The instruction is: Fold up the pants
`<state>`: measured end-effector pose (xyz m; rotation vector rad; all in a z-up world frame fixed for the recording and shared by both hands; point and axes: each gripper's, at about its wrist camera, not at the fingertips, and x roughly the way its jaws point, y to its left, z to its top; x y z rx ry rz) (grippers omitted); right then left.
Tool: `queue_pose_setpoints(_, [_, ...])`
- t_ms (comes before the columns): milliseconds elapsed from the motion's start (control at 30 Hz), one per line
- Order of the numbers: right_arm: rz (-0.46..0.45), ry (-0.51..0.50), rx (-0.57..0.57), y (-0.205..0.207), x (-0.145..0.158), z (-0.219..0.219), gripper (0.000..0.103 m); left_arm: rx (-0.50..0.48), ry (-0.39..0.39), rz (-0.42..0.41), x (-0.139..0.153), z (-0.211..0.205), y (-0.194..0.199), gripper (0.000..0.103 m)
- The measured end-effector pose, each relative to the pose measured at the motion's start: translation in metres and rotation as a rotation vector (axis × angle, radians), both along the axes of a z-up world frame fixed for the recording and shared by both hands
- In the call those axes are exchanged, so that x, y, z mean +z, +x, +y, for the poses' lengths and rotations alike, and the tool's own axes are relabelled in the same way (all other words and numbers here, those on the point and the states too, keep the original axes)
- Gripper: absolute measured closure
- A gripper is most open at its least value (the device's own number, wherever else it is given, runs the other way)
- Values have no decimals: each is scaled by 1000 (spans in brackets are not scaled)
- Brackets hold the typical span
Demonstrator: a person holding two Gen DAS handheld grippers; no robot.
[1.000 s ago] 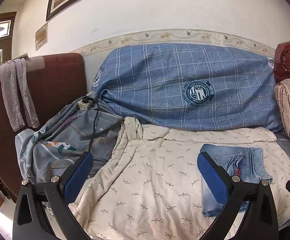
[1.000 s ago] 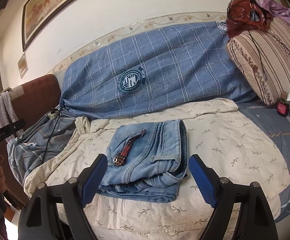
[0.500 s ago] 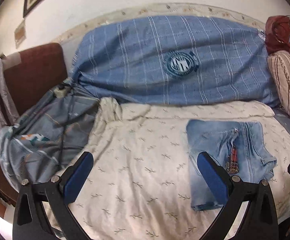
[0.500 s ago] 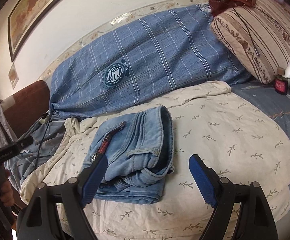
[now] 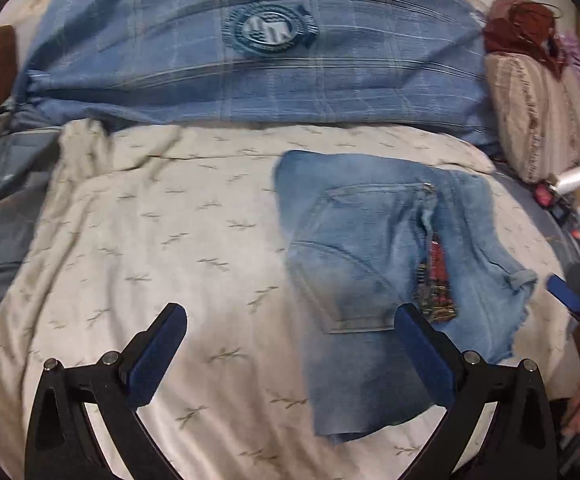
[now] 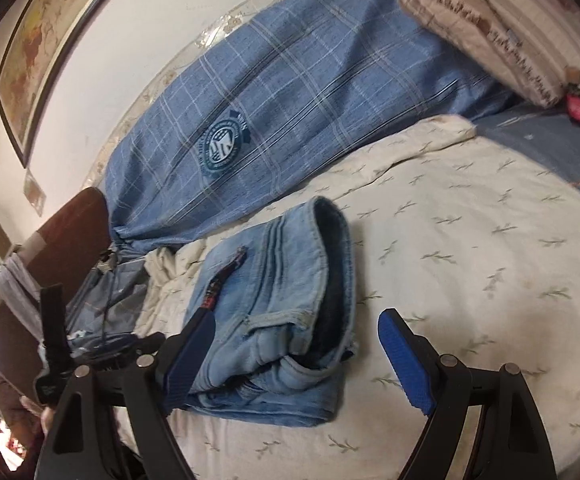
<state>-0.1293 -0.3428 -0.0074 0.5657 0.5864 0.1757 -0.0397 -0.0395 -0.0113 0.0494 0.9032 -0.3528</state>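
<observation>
1. Both jaws stand wide and hold nothing: left gripper, right gripper.
2. Jeans lie folded in a compact stack on the cream sheet, clear of the blue bolster behind them.
3. Judged reason: the folded stack lies flat, so both grippers can reach its edges.
4. Right of the jeans, open sheet offers working room; the striped pillow stands well apart.

Both wrist views angled down, near, sharing folded jeans, bedsheet
</observation>
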Motion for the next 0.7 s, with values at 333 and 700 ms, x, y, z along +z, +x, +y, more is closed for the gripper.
queue_pose_setpoints(333, [180, 94, 122, 67, -38, 0, 17, -212, -82, 47, -19, -22, 8, 0])
queue_pose_setpoints(700, [198, 281, 260, 97, -60, 4, 18, -241, -329, 205, -33, -17, 38, 0])
